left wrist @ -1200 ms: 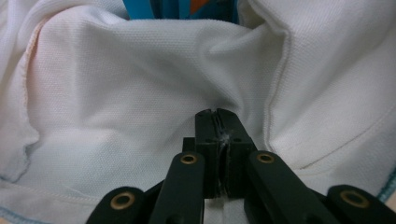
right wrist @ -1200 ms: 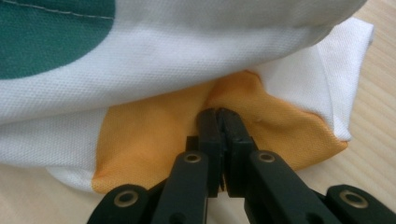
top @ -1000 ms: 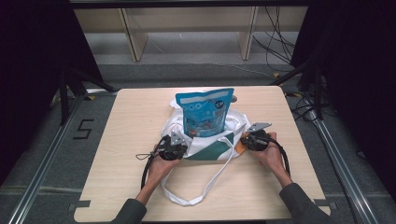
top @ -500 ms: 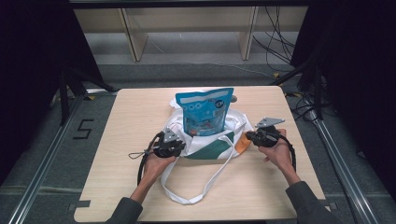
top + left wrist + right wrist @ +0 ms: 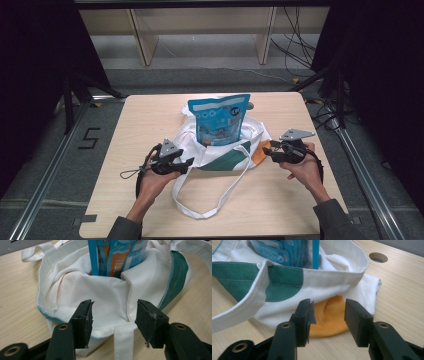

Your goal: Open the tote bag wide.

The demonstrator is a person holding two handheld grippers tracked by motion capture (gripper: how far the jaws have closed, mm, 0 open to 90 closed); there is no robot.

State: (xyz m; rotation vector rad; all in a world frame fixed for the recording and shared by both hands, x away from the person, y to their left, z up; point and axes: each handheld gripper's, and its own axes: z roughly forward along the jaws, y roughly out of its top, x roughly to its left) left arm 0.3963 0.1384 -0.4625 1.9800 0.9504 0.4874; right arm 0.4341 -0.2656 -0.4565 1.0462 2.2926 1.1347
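White canvas tote bag with green and orange patches (image 5: pixel 220 152) slumps mid-table between both grippers, long axis left–right, a blue foil snack pouch (image 5: pixel 218 120) upright inside. Left gripper (image 5: pixel 186 163) and right gripper (image 5: pixel 266 152) flank its ends equally near; jaws just opening, spread, nothing pinched.

High overhead view plus two close claw-level views, sharing the tote bag (image 5: pixel 220 150).

A pouch (image 5: pixel 218 120) stands in the bag (image 5: pixel 220 160) on the table (image 5: pixel 145 125).
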